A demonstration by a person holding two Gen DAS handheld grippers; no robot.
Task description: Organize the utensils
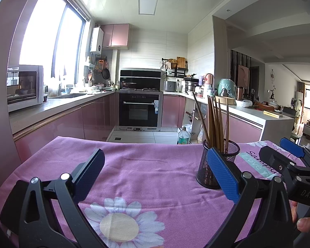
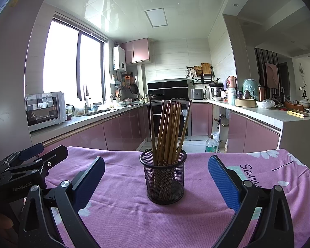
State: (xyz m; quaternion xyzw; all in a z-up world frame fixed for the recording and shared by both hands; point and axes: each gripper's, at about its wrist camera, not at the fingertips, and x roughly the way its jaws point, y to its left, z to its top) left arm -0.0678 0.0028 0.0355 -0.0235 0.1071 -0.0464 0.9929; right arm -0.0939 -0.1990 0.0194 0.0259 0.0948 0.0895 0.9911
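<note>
Both tongs gape, released — chopsticks in the mesh cup between right gripper fingers, left gripper marked "GenRobot.AI".

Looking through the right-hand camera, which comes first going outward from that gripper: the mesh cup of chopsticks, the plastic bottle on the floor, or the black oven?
From the right gripper, whose jaws stand open:
1. The mesh cup, straight ahead on the pink cloth, in line with the gap between the jaws.
2. The plastic bottle, on the floor past the table edge, to the right.
3. The black oven, at the far wall, mostly hidden behind the chopsticks.
</note>
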